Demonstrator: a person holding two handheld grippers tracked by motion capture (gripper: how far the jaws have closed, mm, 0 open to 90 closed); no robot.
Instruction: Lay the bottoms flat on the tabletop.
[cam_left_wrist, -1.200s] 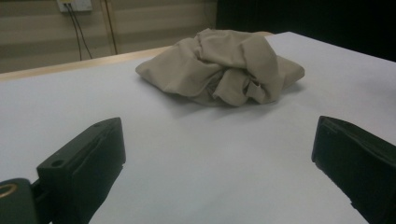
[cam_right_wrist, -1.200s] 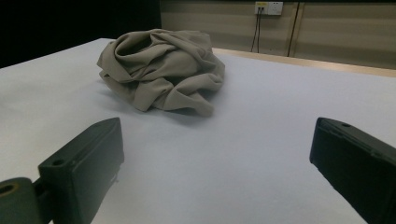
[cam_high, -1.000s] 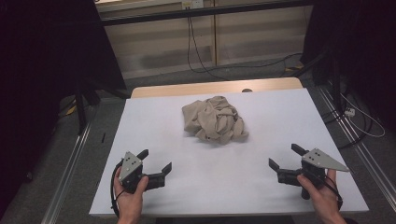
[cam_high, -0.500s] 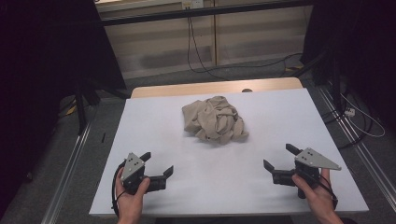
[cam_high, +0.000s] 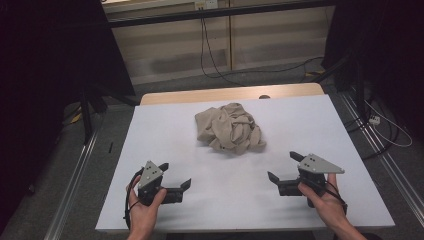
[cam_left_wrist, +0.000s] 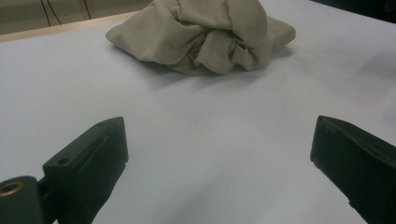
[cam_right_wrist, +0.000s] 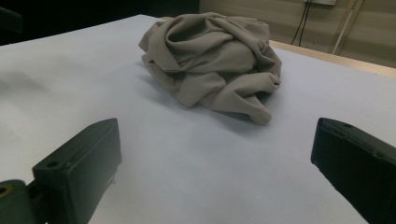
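Cloth (cam_high: 230, 128) lies crumpled, well ahead of both grippers' spread fingers (cam_left_wrist: 88, 158).

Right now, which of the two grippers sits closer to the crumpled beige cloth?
The right gripper: its jaws lie nearer the cloth than the left gripper.

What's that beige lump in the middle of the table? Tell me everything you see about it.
It is a cloth, beige and matte, soft like thin knit fabric, crumpled into a loose heap of folds with a few edges and a corner sticking out. It lies on the white table, toward the far middle. Nothing touches it; both open claws, left and right, sit well short of it.
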